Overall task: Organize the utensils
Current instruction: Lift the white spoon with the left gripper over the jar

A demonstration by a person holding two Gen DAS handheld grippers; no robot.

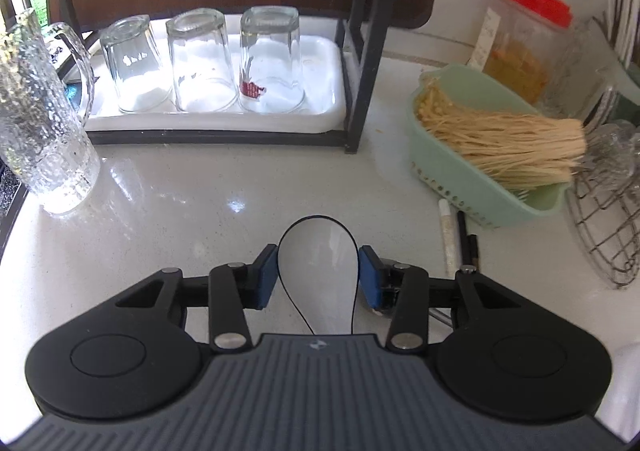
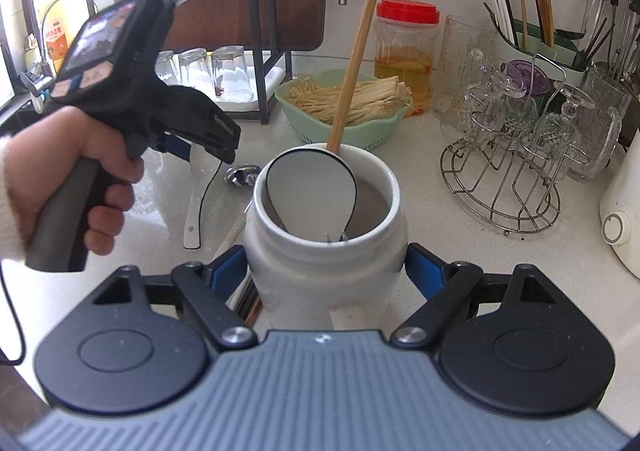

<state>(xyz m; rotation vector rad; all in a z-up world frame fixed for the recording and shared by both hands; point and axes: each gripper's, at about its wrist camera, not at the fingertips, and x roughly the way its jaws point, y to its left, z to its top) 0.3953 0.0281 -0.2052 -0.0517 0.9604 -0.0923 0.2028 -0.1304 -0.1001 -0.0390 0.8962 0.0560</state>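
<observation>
Spoons are split between two places: one white spoon (image 1: 318, 275) lies on the desk (image 1: 200, 195) between the left gripper's (image 1: 319, 277) blue fingers (image 1: 267, 278), which sit close at its sides. Another spoon (image 2: 312, 191) stands in the white jar (image 2: 324, 251), which the right gripper (image 2: 325, 275) clasps beside a wooden stick (image 2: 356, 59).

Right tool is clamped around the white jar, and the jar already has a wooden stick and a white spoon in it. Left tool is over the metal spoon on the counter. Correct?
Not quite. The left tool is around a white spoon with a black rim, as the left wrist view shows. The metal spoon lies apart on the counter in the right wrist view. The rest stands: the right tool brackets the white jar, which holds a wooden stick and a white spoon.
</observation>
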